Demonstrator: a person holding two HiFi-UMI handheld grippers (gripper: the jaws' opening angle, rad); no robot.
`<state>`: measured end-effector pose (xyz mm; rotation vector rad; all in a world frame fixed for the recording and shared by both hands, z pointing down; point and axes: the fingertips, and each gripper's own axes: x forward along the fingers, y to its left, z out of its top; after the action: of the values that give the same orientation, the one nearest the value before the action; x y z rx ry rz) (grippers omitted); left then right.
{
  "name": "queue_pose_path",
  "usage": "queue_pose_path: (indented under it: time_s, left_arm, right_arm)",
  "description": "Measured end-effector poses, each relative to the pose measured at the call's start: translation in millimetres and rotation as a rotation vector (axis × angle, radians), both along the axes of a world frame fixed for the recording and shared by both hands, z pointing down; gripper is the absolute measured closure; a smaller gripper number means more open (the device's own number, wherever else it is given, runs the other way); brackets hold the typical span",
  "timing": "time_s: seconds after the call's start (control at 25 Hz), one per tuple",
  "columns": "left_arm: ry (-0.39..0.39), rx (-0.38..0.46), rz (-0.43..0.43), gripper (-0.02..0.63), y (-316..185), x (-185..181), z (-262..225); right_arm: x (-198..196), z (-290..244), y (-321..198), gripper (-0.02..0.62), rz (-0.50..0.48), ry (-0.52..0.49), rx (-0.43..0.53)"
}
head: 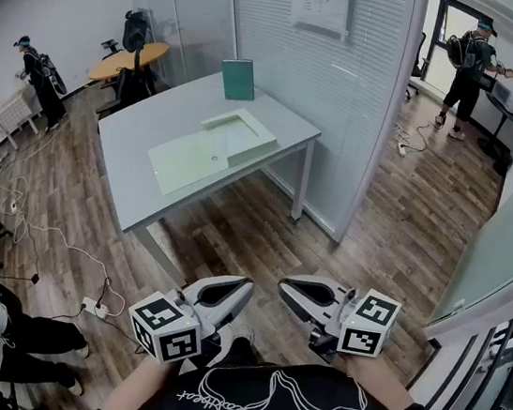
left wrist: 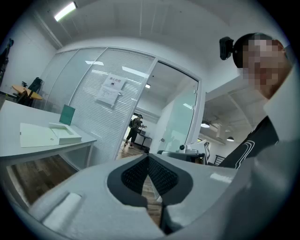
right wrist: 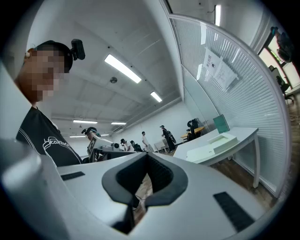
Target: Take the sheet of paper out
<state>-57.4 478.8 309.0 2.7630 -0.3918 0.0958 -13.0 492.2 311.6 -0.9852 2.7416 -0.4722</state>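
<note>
1. We hold the left tongs point(head: 245, 288) low and close to our chest, above the wooden floor point(head: 233, 234). The left gripper view shows the two jaws pressed together with nothing between them.
2. The right tongs point(head: 284, 289) sit just beside the left ones, their tips near each other but not touching. In the right gripper view these jaws are closed too, and they hold nothing.
3. Both tongs are well apart from the grey desk point(head: 148, 170), which stands ahead of us beside a glass partition point(head: 348, 89) fitted with blinds.
4. On the desk lies a pale green file box point(head: 187, 159), opened flat. Its lid half lies nearer to us and its tray half lies beyond it.
5. Inside the tray half we see a paler rectangle that looks like the sheet of paper point(head: 235, 136). It lies flat within the tray walls, and it is too small for us to tell more.
6. A dark green board point(head: 238, 79) stands upright at the far edge of the desk, behind the file box and apart from it.
</note>
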Motion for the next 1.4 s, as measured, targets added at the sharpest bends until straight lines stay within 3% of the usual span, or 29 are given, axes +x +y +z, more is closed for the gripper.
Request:
queue_pose_path:
  time_s: [0.8,1.12,1.4]
  left_arm:
    - [0.011,-0.018,-0.026,0.594,-16.6,-13.4,8.0]
    - [0.031,-0.009,-0.046,0.594,-71.8,-20.9,7.3]
    - [0.035,-0.019,-0.060,0.594,-158.7,-27.0,8.5]
  right_arm:
    - [-9.2,11.0,-18.5,0.586,-0.003,-0.025,-0.045]
    - [-13.6,10.4,-75.8,0.586,-0.029,-0.020,-0.042]
    - [-17.0,10.3,-163.2,0.586,-0.039,-0.019,-0.051]
